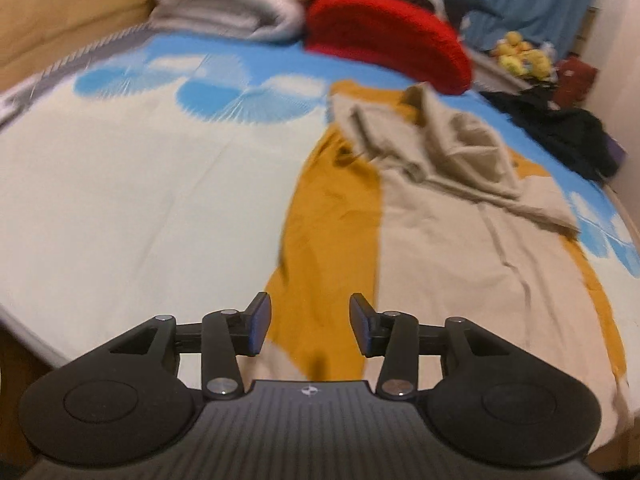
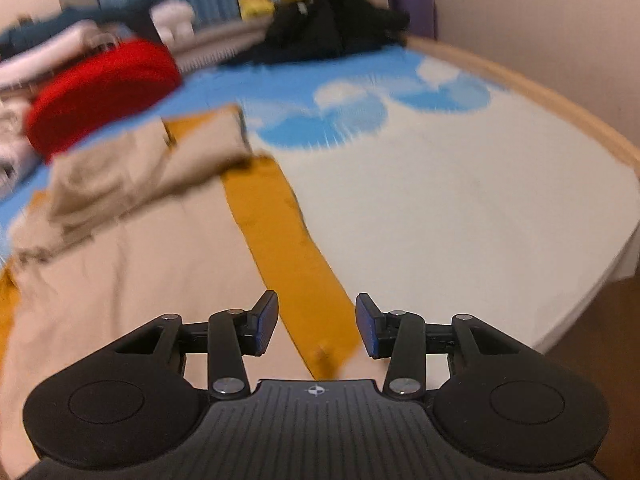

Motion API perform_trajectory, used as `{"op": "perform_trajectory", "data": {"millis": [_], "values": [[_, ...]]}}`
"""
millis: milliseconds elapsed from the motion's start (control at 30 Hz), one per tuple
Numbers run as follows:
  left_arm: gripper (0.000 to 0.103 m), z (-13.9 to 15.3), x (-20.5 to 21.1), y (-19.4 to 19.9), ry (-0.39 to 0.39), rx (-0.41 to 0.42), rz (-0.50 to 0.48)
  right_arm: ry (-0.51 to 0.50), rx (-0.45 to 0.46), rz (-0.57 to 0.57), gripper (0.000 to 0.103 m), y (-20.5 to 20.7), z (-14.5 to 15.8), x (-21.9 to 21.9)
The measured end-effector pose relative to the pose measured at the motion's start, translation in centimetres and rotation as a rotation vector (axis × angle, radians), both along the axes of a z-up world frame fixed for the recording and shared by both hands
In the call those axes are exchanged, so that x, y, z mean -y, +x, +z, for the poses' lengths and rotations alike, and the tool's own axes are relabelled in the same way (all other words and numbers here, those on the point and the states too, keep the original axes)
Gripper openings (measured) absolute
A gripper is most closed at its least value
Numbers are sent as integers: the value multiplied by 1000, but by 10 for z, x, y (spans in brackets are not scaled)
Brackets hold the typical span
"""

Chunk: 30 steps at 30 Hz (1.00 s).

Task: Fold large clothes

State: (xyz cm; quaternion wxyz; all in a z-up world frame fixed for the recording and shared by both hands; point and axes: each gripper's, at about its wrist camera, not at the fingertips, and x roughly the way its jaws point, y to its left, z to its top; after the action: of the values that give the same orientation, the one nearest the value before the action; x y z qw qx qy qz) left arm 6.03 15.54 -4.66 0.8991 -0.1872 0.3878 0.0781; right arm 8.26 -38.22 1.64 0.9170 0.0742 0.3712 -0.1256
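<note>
From the left wrist, the left gripper [image 1: 310, 326] hangs with its jaws wide apart and nothing between them, just above the near end of one garment [image 1: 460, 248], a beige and mustard piece spread on the bed [image 1: 100, 200]. A mustard band runs straight ahead of the fingers, the beige panel lies to their right, and the far end is bunched into a loose heap. Beyond it sit one red cushion [image 1: 388, 36] and one dark heap of clothes [image 1: 560, 128].

From the right wrist, the right gripper [image 2: 316, 324] is likewise wide and empty, over the garment's [image 2: 140, 260] near hem, the mustard strip directly ahead between the fingers and beige cloth to the left. Bare sheet lies to the right.

To fold well, each gripper should probably pinch one near corner through all layers, lift together evenly, and carry the hem toward the bunched far end, which likely wants flattening first.
</note>
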Motion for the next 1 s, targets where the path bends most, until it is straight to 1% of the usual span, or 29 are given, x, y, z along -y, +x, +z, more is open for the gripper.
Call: {"op": "perform_trajectory", "data": {"millis": [33,100,200,267,300,400,433,467,533,633,767,867,933,1000], "values": [[56,-4,-5,3,-18,-23,18,0,-31,-7,46,1,-8,2],[58,-14,-13,7,-53,-65,51,18,-83,-16,48,1,-22,4],[62,-25,-20,10,-68,-118,87,34,-157,-31,49,2,-39,8],[63,-33,-24,11,-76,-151,96,37,-206,-50,50,3,-47,11],[66,-36,-25,12,-78,-166,98,40,-222,-61,52,3,-51,15],[74,-47,-24,15,-76,-218,98,35,-254,-76,53,6,-59,19],[74,-52,-23,15,-74,-247,92,33,-262,-78,54,7,-61,20],[74,-56,-21,16,-65,-267,83,34,-266,-79,55,8,-63,22],[76,-55,-14,16,-14,-267,51,32,-270,-82,56,8,-64,23],[76,-55,-12,14,8,-263,38,5,-259,-105,56,9,-61,25],[76,-55,-15,9,-11,-258,57,0,-246,-143,56,7,-60,33],[74,-54,-10,10,-13,-254,27,8,-255,-147,56,7,-61,35],[61,-53,-11,10,-36,-239,7,15,-258,-139,56,8,-61,34],[56,-51,-13,10,-70,-229,10,29,-242,-145,56,8,-58,36]]}}
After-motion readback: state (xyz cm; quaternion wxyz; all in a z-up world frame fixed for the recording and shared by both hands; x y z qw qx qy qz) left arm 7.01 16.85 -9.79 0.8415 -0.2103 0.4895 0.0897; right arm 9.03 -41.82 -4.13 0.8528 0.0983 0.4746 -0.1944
